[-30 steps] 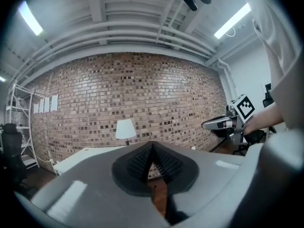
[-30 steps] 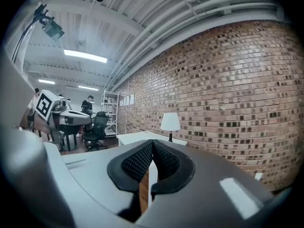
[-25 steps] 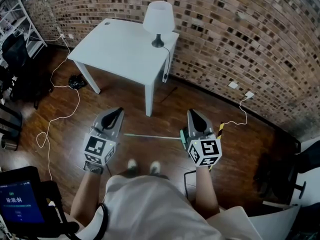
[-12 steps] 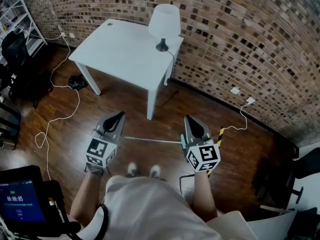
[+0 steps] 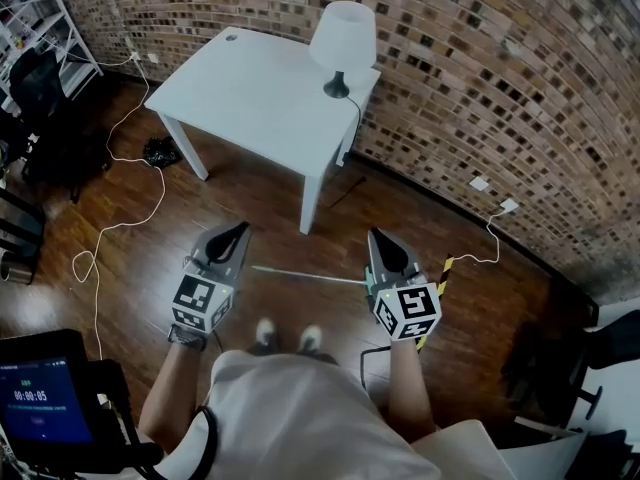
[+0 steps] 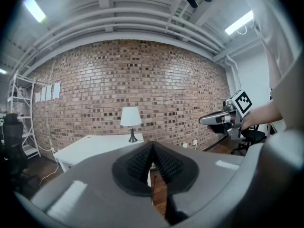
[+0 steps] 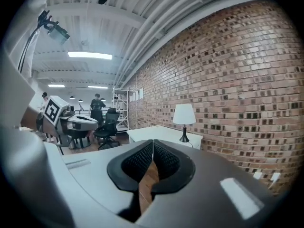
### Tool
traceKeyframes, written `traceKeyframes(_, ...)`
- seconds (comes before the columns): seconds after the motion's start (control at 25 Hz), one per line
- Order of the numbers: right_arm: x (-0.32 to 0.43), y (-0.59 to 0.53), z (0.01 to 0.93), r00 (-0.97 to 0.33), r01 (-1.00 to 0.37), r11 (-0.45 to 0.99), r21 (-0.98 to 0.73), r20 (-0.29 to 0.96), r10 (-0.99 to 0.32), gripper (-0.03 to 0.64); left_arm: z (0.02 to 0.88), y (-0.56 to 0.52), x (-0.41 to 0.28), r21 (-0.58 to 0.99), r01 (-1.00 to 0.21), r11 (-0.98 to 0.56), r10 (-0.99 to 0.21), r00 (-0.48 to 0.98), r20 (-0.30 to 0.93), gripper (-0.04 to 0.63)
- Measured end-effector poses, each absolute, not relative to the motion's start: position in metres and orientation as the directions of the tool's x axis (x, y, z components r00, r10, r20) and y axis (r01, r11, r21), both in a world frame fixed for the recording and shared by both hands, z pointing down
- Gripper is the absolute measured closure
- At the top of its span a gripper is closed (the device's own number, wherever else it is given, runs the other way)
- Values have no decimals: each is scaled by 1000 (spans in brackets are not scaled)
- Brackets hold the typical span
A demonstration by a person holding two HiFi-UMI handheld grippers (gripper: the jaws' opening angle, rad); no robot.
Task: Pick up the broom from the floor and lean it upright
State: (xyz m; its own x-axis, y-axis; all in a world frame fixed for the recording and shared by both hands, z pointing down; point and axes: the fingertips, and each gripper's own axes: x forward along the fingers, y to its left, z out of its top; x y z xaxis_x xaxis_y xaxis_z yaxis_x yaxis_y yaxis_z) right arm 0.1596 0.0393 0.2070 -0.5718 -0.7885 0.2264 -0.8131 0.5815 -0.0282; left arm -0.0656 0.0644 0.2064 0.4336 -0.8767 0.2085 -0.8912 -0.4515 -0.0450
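Observation:
The broom lies flat on the wooden floor in the head view. Its thin pale handle (image 5: 305, 274) runs left to right between my two grippers, and its greenish head (image 5: 366, 280) is mostly hidden behind the right one. My left gripper (image 5: 237, 232) hovers above the floor over the handle's left end, jaws shut and empty. My right gripper (image 5: 381, 238) hovers over the broom head end, also shut on nothing. In the left gripper view the ribbed pads (image 6: 142, 161) meet, and in the right gripper view the pads (image 7: 164, 159) meet too. Neither gripper touches the broom.
A white table (image 5: 250, 98) with a white lamp (image 5: 343, 38) stands ahead by the brick wall (image 5: 500, 78). A white cable (image 5: 130, 218) loops over the floor at left. A yellow-black striped strip (image 5: 440, 268) lies right of the broom. Black chairs (image 5: 40, 88) stand far left.
Both grippers have sunk a little and edged forward. The broom lies where it was, and both pairs of jaws stay shut.

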Motion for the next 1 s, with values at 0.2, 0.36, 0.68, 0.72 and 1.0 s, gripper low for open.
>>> traceKeyframes(0.2, 144, 23, 227, -639, -753, 656, -38, 280, -717, 586, 221, 62, -72, -52, -914, -402, -893, 379, 241, 595)
traceKeyframes(0.36, 125, 12, 249, -705, -682, 729, -62, 325, -631, 568, 235, 67, -85, -64, -939, -338, -914, 311, 261, 595)
traceKeyframes(0.68, 61, -28, 321, -748, -578, 812, -85, 452, -485, 531, 295, 44, -141, -54, -961, -272, -925, 246, 289, 595)
traceKeyframes(0.72, 52, -31, 333, -750, -563, 823, -79, 469, -467, 531, 307, 40, -148, -49, -963, -264, -924, 238, 300, 595)
traceKeyframes(1.0, -11, -54, 425, -779, -489, 851, -190, 536, -327, 529, 386, 3, -188, 1, -974, -229, -903, 213, 372, 595)
